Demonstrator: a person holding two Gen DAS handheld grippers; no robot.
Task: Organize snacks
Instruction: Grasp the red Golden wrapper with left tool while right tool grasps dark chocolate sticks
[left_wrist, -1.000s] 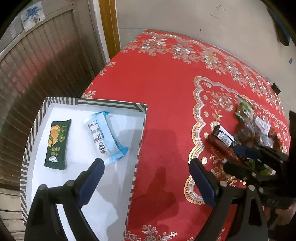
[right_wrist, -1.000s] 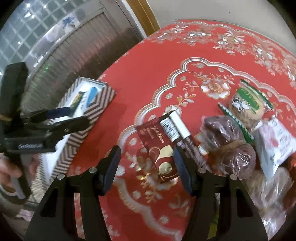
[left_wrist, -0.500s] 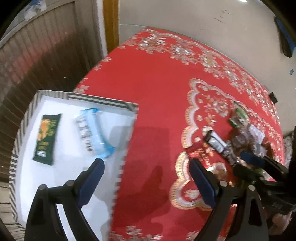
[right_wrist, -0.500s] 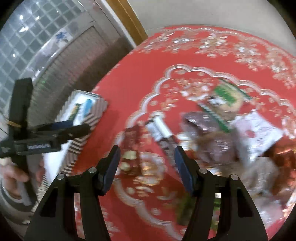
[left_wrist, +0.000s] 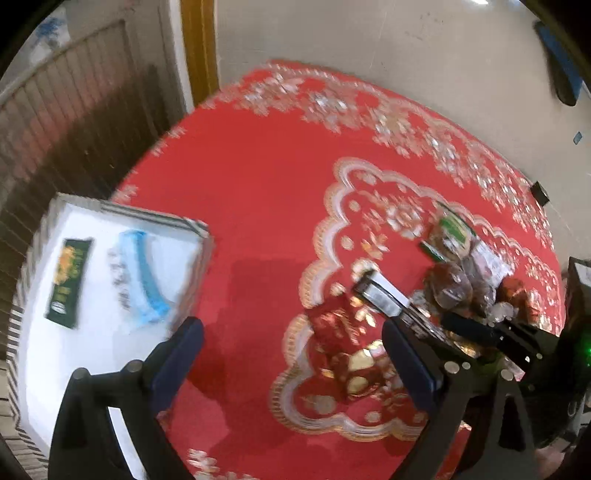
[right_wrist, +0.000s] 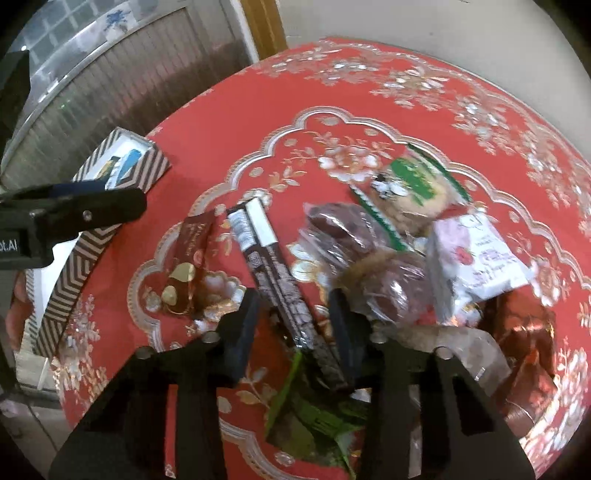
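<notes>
A long dark brown snack bar (right_wrist: 280, 280) lies on the red tablecloth (right_wrist: 229, 110). My right gripper (right_wrist: 293, 299) straddles its near end. Its jaws are closing, and the left pad still stands clear of the bar. A red chocolate packet (right_wrist: 188, 266) lies just left of the bar. My left gripper (left_wrist: 291, 328) hangs wide open over the cloth with nothing between its fingers. It sits between the striped white box (left_wrist: 155, 218) and the red packet (left_wrist: 340, 339). The box holds a green packet (left_wrist: 68, 280) and a blue-white packet (left_wrist: 140, 280).
Right of the bar lies a heap of snacks: a cookie in a green wrapper (right_wrist: 410, 188), brown buns in clear wrap (right_wrist: 354, 236), a white and pink packet (right_wrist: 476, 254), red foil (right_wrist: 524, 332). A green packet (right_wrist: 317, 417) lies under the right gripper. A wall stands behind the table.
My left gripper has drifted right, from over the box to the cloth near the red packet. The right gripper has shifted from the red packet to the dark bar, and its jaws have narrowed.
</notes>
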